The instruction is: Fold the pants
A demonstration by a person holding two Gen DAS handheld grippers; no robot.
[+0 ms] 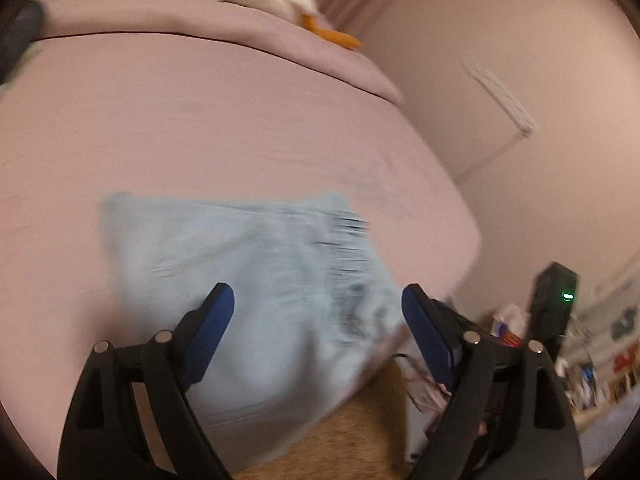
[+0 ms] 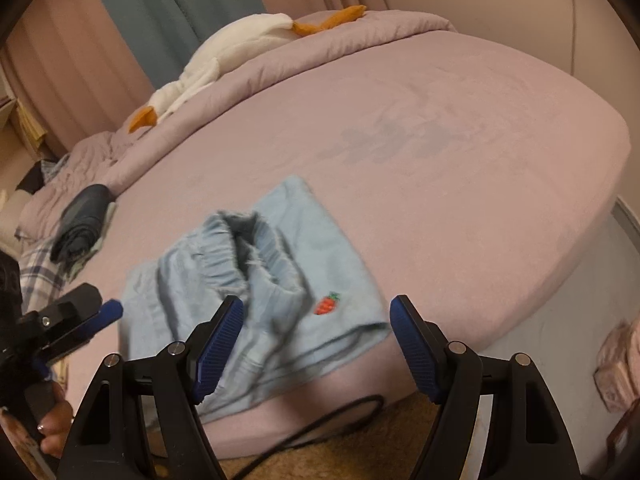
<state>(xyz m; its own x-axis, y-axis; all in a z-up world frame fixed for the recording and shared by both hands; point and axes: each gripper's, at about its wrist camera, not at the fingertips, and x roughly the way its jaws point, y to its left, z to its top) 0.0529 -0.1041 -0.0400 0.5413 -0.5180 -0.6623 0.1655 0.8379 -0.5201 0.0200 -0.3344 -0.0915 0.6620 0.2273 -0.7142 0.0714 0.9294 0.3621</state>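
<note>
Light blue pants (image 2: pixel 280 272) lie in a folded bundle on the pink bed sheet (image 2: pixel 460 160), close to its near edge. The elastic waistband (image 2: pixel 240 236) is bunched on top, and a small red carrot patch (image 2: pixel 327 304) shows on the cloth. My right gripper (image 2: pixel 316 316) hovers over the bundle's near side, open, with nothing pinched. In the left wrist view the pants (image 1: pixel 256 264) are blurred, and my left gripper (image 1: pixel 318 300) stands open above them, its pads clear of the cloth. The left gripper (image 2: pixel 96 312) also shows at the left, held in a hand (image 2: pixel 52 428).
A white plush goose (image 2: pixel 224 52) lies on the folded pink duvet (image 2: pixel 360 36) at the far side. A dark rolled garment (image 2: pixel 82 228) sits at the left of the bed. A black cable (image 2: pixel 320 420) runs over the tan carpet. Beside the bed stands a black device (image 1: pixel 556 300) among clutter.
</note>
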